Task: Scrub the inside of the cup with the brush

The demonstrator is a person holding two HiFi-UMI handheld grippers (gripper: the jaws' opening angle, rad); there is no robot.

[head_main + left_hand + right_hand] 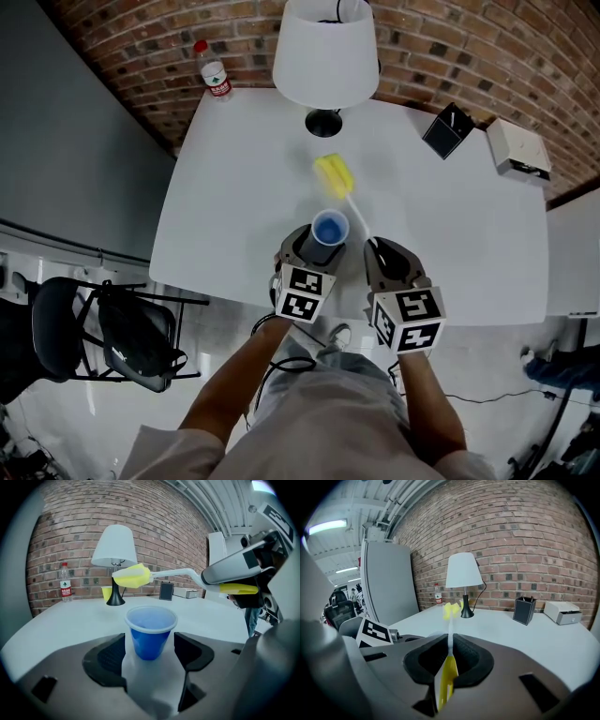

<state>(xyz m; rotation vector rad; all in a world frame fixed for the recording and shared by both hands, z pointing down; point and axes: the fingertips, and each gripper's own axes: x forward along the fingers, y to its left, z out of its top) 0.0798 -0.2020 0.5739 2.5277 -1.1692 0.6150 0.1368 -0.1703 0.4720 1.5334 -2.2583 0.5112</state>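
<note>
White desk (234, 187), front edge: left tongs (151, 654) open around blue plastic cup (150, 634), right tongs (449, 660) clamp yellow sponge brush (352, 207); scrubbing seemingly unstarted

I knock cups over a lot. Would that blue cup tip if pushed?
Probably: the blue cup looks thin and light, narrower at its base. On the left gripper, the jaws stand apart either side, not pressing it, so a push would likely slide or tip it.
</note>
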